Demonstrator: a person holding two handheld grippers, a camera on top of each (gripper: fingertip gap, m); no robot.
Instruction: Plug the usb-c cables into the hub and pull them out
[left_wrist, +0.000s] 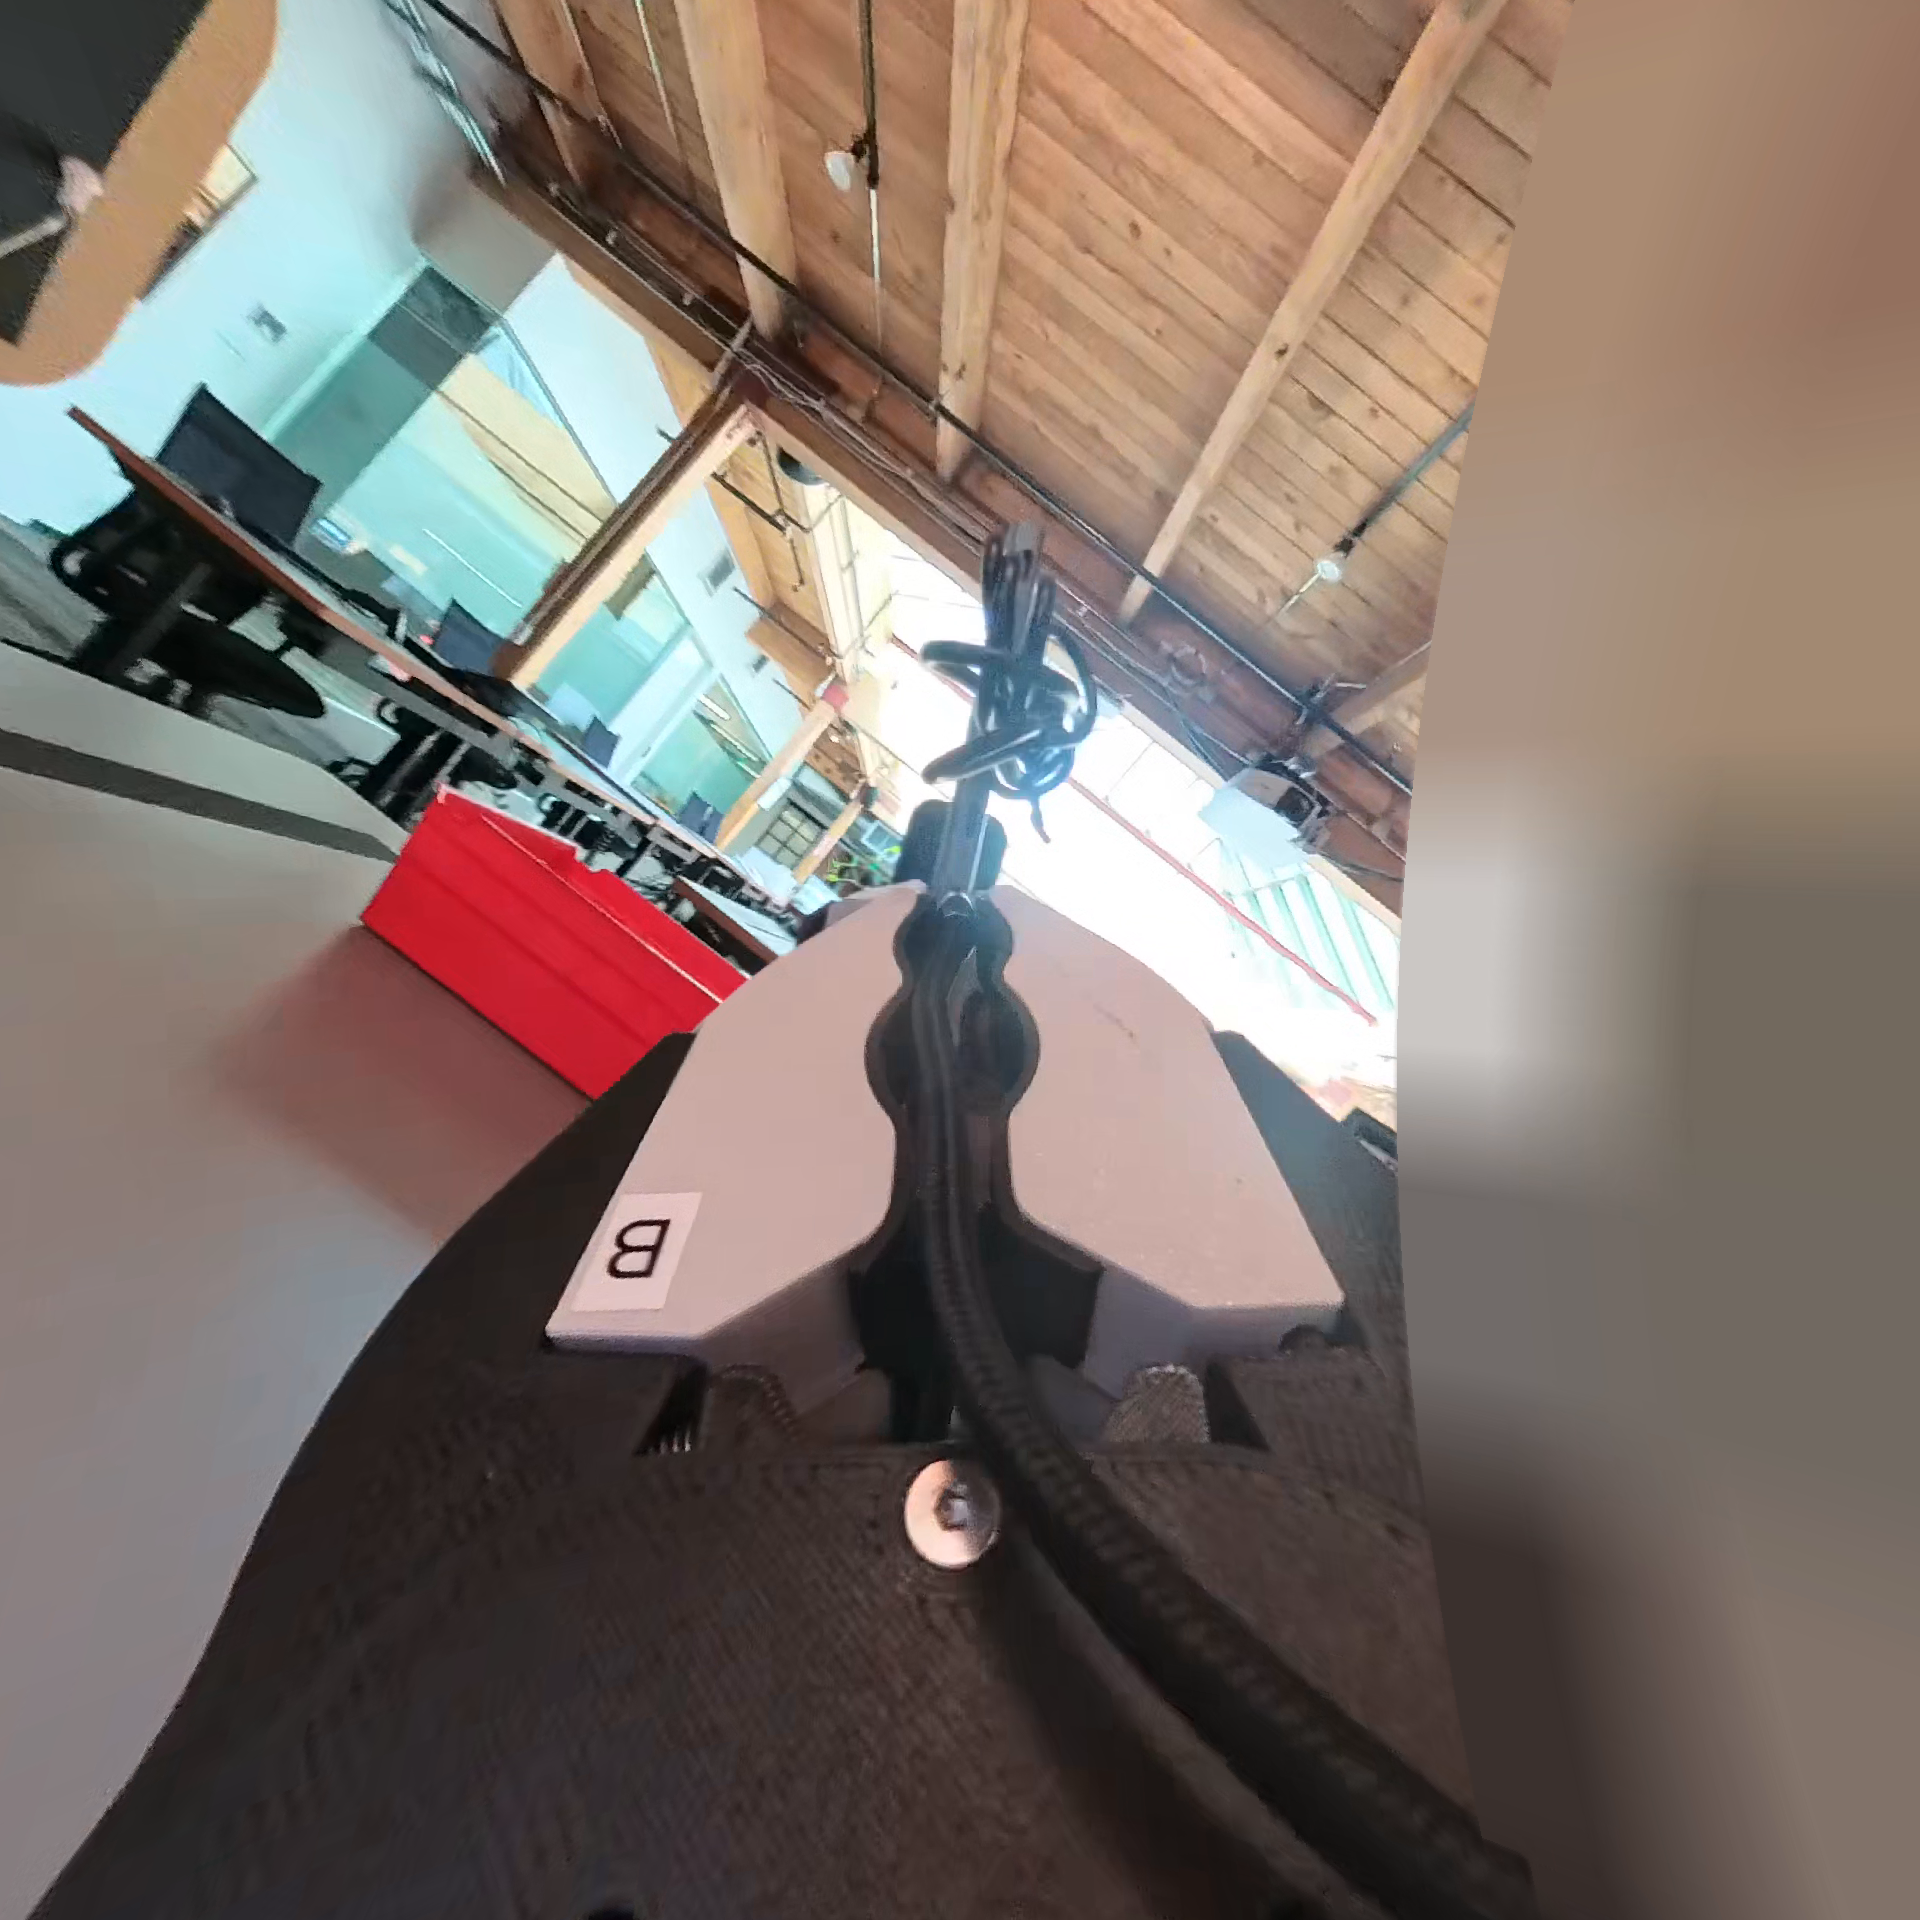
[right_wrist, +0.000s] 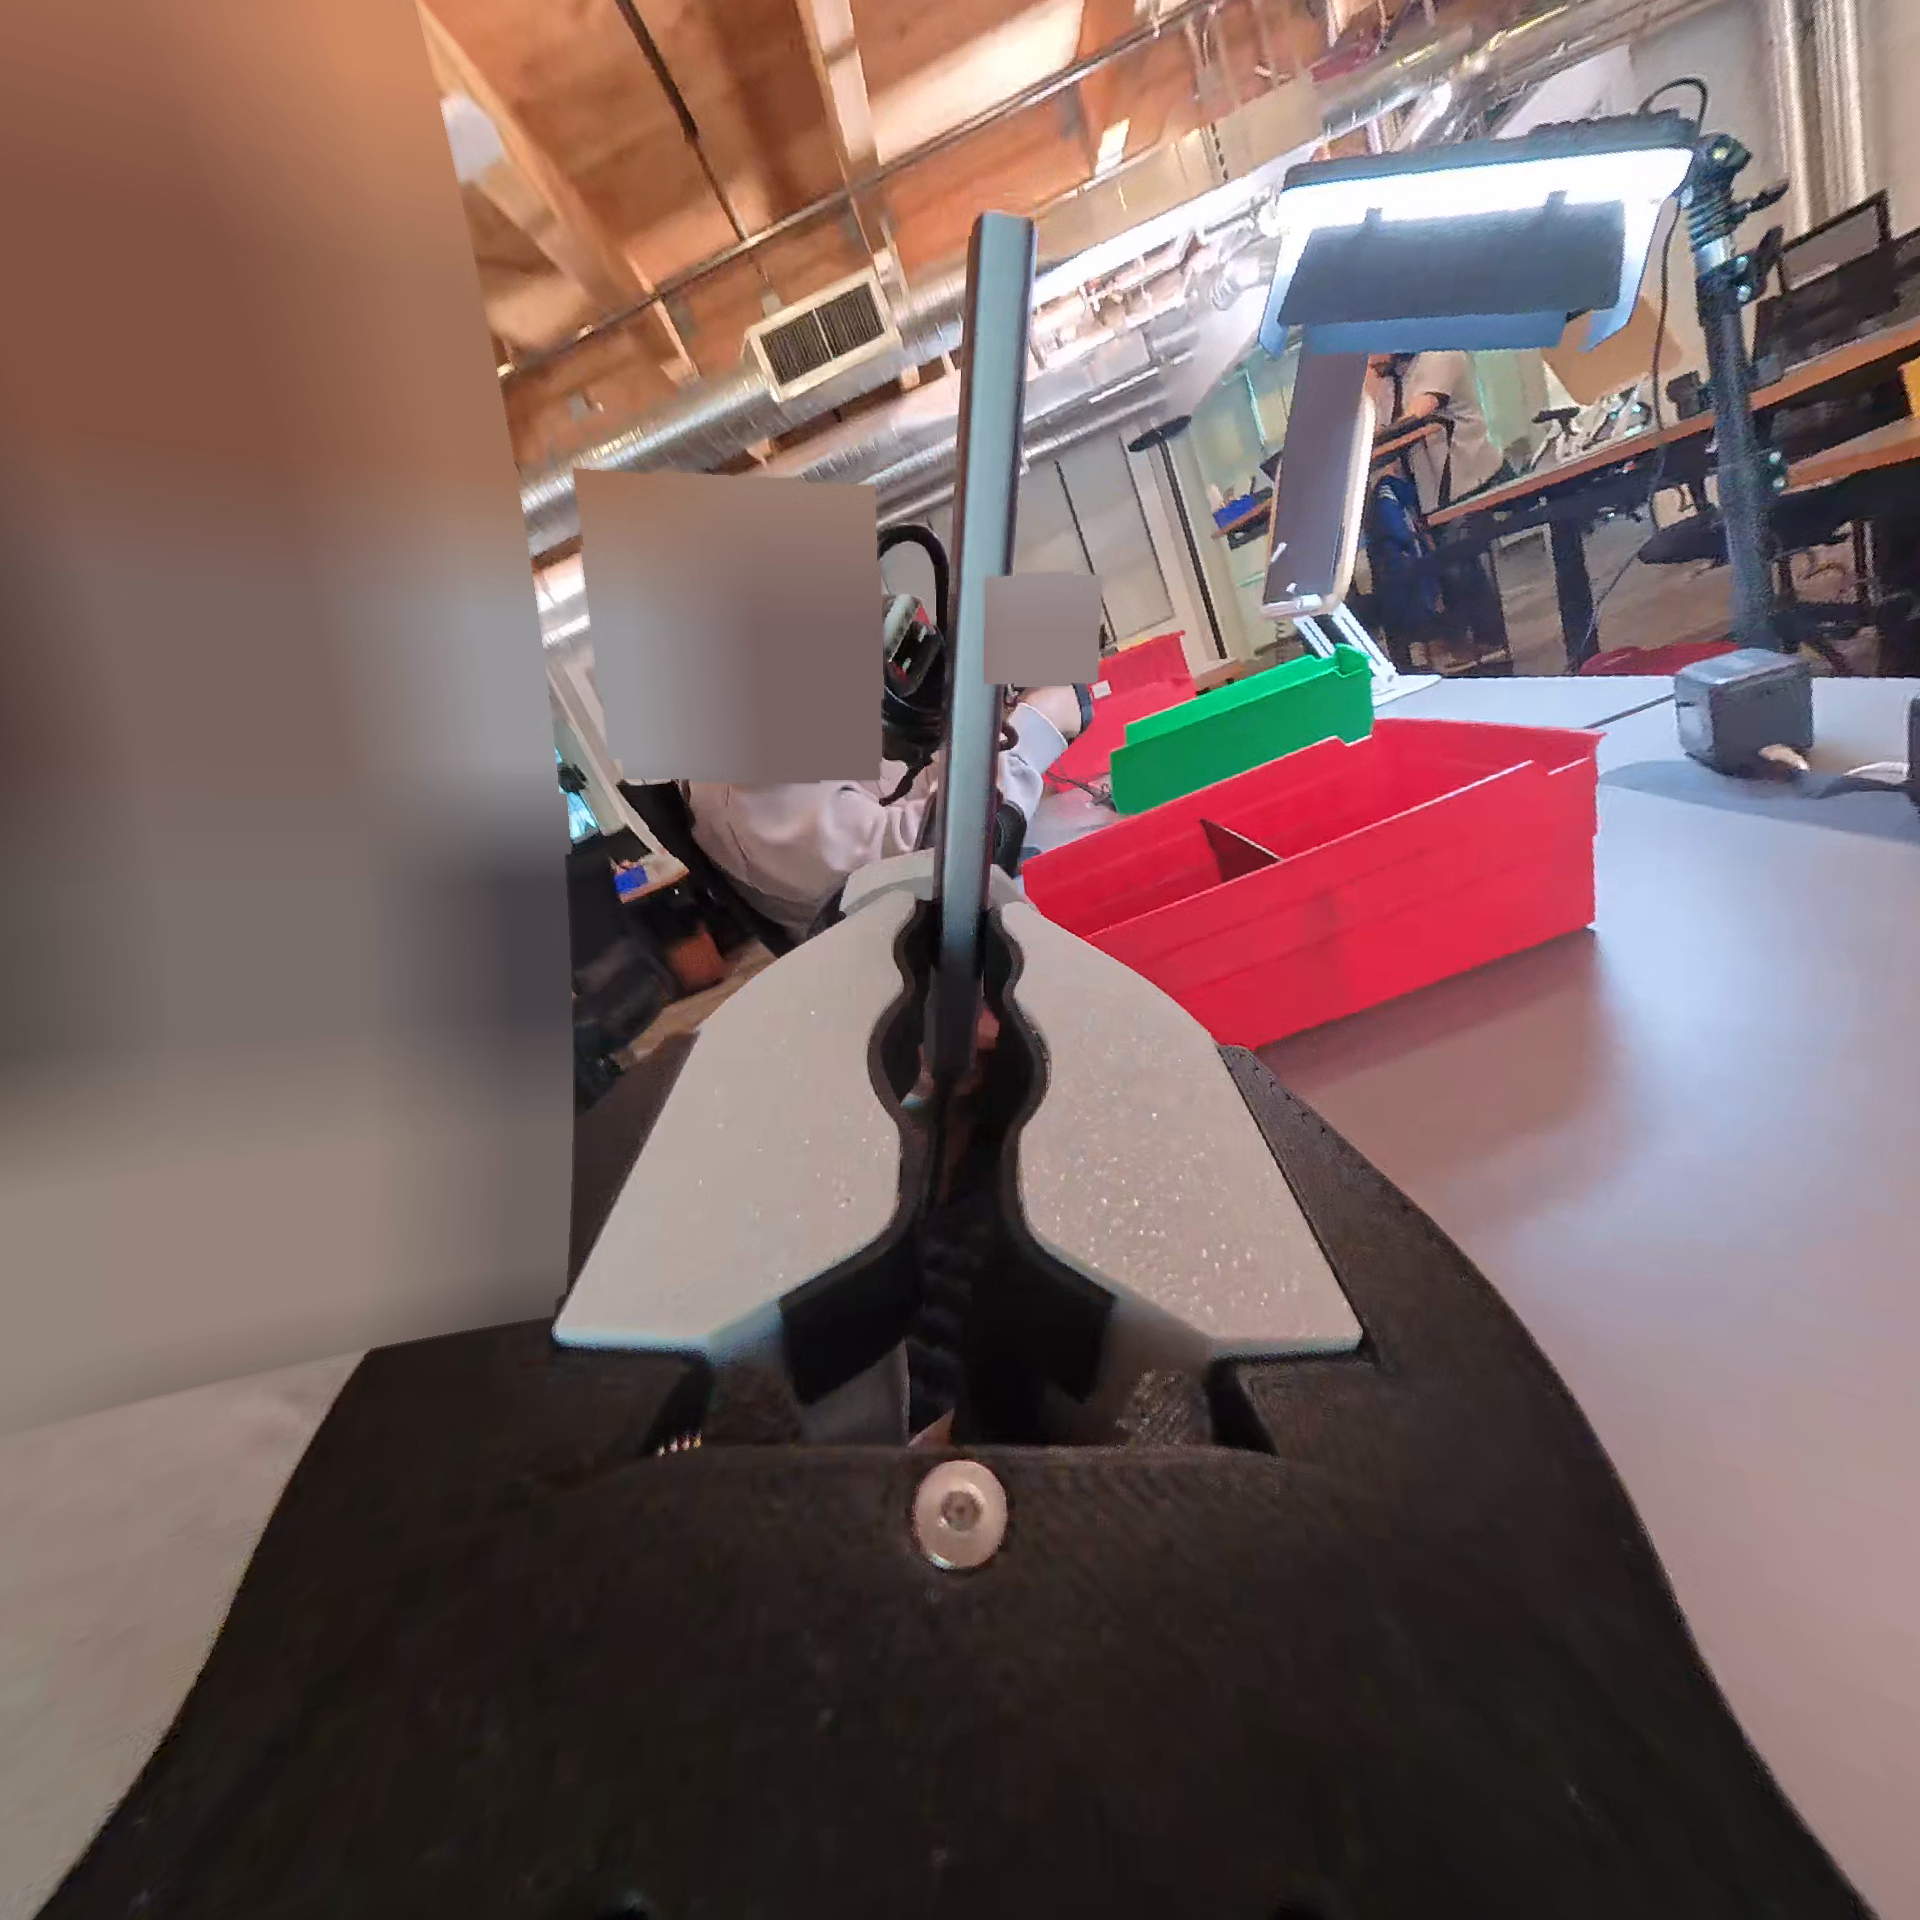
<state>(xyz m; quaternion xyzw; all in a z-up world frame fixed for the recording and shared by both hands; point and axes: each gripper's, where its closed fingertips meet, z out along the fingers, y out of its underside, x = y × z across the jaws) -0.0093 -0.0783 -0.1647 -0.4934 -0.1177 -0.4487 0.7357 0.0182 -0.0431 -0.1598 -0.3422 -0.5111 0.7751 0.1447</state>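
Your left gripper (left_wrist: 951, 914) has its fingers clamped on a black usb-c cable (left_wrist: 961, 1299), raised toward the ceiling — its bundled end (left_wrist: 1003, 707) is too tangled to make out a plug. Your right gripper (right_wrist: 961, 925) pinches the slim grey hub (right_wrist: 987, 582) edge-on, so no ports show. A red bin (right_wrist: 1351, 873) sits on the bench (right_wrist: 1662, 1143) — its far edge is cut off.
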